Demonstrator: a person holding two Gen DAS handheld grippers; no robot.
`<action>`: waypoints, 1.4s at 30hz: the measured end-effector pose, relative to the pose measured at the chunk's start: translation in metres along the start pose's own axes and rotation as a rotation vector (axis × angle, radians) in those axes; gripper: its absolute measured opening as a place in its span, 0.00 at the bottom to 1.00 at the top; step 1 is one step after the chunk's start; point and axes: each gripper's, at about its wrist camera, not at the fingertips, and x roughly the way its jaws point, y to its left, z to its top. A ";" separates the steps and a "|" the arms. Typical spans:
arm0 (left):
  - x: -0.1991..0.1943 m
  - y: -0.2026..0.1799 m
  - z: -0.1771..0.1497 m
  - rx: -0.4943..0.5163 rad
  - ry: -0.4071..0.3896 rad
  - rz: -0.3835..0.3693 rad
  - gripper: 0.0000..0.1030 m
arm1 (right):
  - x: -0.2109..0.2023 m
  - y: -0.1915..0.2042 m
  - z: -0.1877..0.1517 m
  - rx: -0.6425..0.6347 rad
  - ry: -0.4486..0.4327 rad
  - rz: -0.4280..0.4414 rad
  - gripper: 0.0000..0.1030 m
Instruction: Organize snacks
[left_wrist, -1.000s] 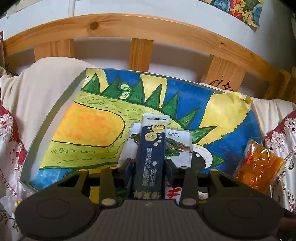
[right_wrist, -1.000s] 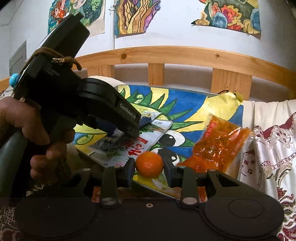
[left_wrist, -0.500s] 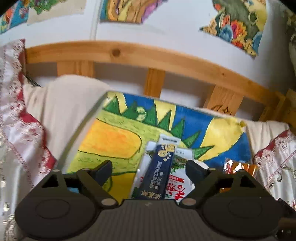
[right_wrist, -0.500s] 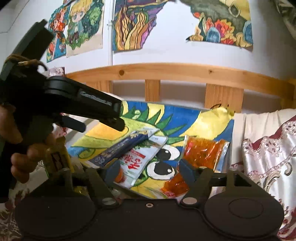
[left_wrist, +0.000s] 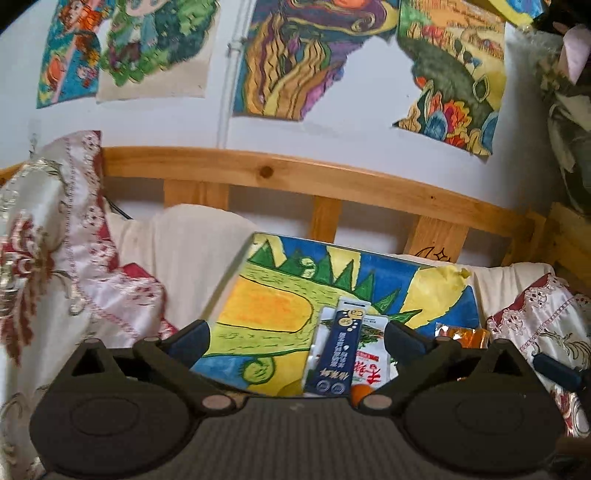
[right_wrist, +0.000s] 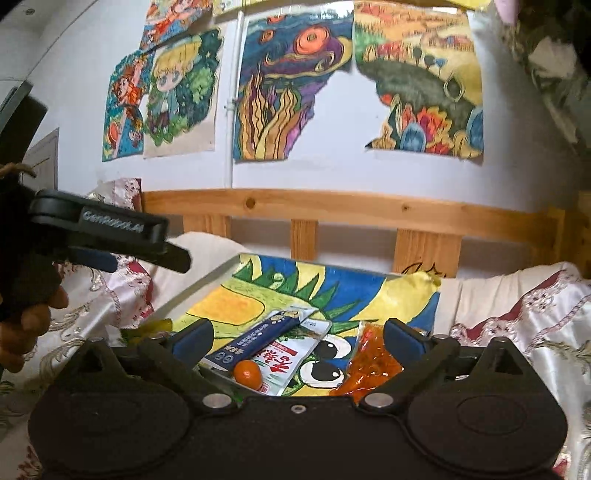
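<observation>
A painted dinosaur tray (left_wrist: 266, 306) (right_wrist: 229, 299) lies on the bed and carries the snacks. A dark blue stick packet (left_wrist: 340, 350) (right_wrist: 258, 341) rests across a white packet with red characters (left_wrist: 369, 358) (right_wrist: 295, 358). A small orange fruit (right_wrist: 248, 373) (left_wrist: 359, 394) sits at the tray's near edge. An orange bag (right_wrist: 373, 362) (left_wrist: 461, 338) lies on the tray's right side. My left gripper (left_wrist: 297, 338) (right_wrist: 144, 260) hangs back from the tray, its jaws opening with nothing held. My right gripper (right_wrist: 298, 338) is likewise opening above the near edge, touching no snack.
A wooden bed rail (left_wrist: 295, 177) (right_wrist: 332, 210) runs behind the tray, below a wall of paintings. Embroidered red and white fabric (left_wrist: 55, 258) (right_wrist: 535, 314) is heaped on both sides. A person's hand (right_wrist: 26, 321) holds the left gripper. A yellow-green item (right_wrist: 159, 326) lies by the tray's left edge.
The left gripper let go of the blue stick packet and the right let go of the orange fruit. Both spread wide and drew back and up from the tray.
</observation>
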 end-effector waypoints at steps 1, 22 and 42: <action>-0.006 0.003 -0.002 0.001 -0.006 0.003 0.99 | -0.005 0.001 0.001 0.000 -0.008 -0.003 0.98; -0.101 0.045 -0.073 0.041 -0.018 0.026 0.99 | -0.106 0.040 -0.006 -0.007 -0.045 -0.029 0.99; -0.116 0.065 -0.124 0.062 0.130 0.044 0.99 | -0.129 0.066 -0.033 0.016 0.132 -0.019 0.99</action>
